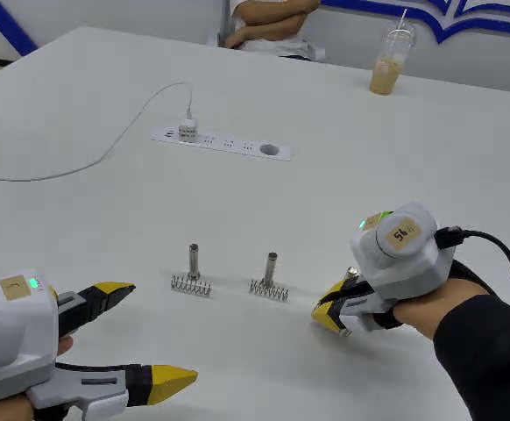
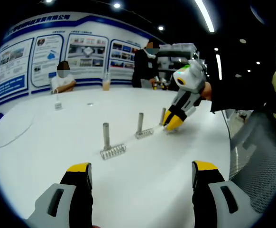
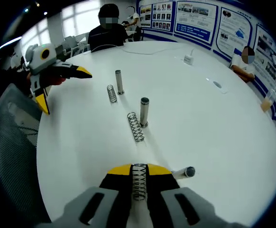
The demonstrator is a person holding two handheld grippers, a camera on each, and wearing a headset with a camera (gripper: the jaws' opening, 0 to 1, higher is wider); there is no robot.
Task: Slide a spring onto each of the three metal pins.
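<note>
Head view looks down over left gripper (image 1: 163, 331) and right gripper (image 1: 327, 316); their views skim low, facing each other across the pins (image 1: 194, 260) between.

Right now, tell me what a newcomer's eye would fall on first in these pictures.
The yellow-tipped right gripper is shut on a held spring at the near right of the white table, close beside the right pin. Mid-table, the left pin and middle pin stand upright and bare, with the left loose spring and middle loose spring lying at their feet. The left gripper hangs open at the near left.
</note>
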